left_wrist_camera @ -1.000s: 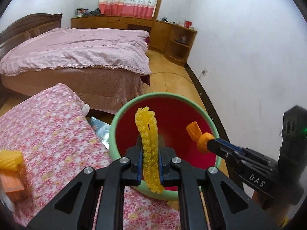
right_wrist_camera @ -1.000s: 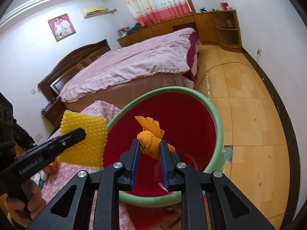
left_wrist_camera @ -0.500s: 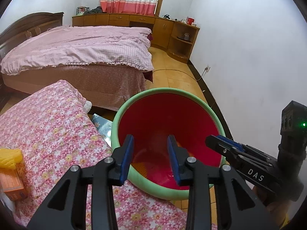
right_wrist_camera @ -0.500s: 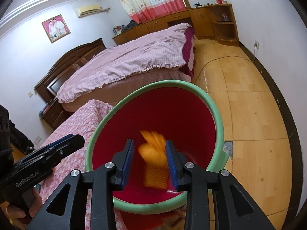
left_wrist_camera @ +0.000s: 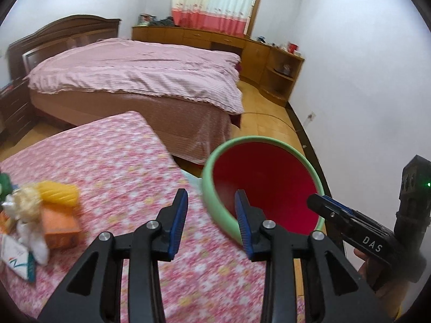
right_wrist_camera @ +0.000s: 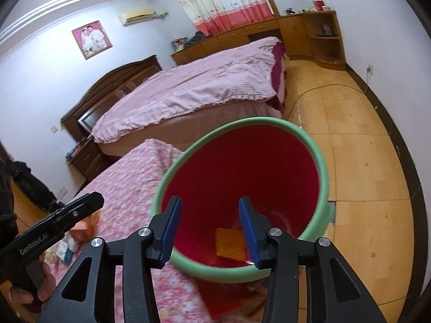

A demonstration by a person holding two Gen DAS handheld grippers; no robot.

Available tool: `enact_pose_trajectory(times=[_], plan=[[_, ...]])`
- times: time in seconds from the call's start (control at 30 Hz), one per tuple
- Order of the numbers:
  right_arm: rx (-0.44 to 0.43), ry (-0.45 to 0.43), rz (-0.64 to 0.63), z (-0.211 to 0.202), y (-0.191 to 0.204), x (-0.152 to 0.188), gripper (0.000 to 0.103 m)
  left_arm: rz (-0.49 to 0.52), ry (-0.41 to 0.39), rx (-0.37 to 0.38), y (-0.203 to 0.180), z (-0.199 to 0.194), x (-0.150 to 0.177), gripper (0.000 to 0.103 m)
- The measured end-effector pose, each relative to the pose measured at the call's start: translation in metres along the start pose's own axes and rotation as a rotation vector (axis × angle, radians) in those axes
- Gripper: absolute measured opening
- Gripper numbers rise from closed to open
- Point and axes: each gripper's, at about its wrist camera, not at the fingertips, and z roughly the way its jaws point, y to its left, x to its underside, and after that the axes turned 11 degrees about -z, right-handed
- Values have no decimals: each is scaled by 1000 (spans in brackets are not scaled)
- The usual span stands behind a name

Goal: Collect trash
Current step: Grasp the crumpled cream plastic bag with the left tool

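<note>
Both grippers open and empty, held side by side.

The left gripper [left_wrist_camera: 211, 215] has its blue-padded jaws spread wide with nothing between them; its black linkage fills the lower part of the left wrist view. The right gripper [right_wrist_camera: 208, 222] stands likewise, jaws parted and clear. In the left wrist view the right gripper [left_wrist_camera: 319, 202] enters from the right, tips nearly together from that angle. The left hand [right_wrist_camera: 28, 288] grips its handle at lower left of the right wrist view.
</note>
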Motion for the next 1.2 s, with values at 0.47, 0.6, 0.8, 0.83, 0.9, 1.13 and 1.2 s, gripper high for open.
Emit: enact_pose_trajectory(times=[0.47,0.6,0.8,0.83,0.9,1.13,1.2], plan=[[-96,16,-103,-9,79,-1,51,-145,-109,-144,89,-81,2,36],[-118,25,-141,-10,103,-1,51,-180,-142,-227,121,-106,3,36],[-144,35,-212,-7,139,-2,51,-219,-173,-331,164,-134,8,37],[-150,39,-222,-5,145,-2,51,-224,-176,-342,170,-138,9,37],[-162,50,-238,-1,157,-2,51,-240,-183,-368,185,-145,10,37],[-201,96,-289,21,195,-1,52,-287,-191,-448,228,-158,18,44],[-211,108,-296,28,205,1,56,-297,-188,-466,239,-158,20,46]])
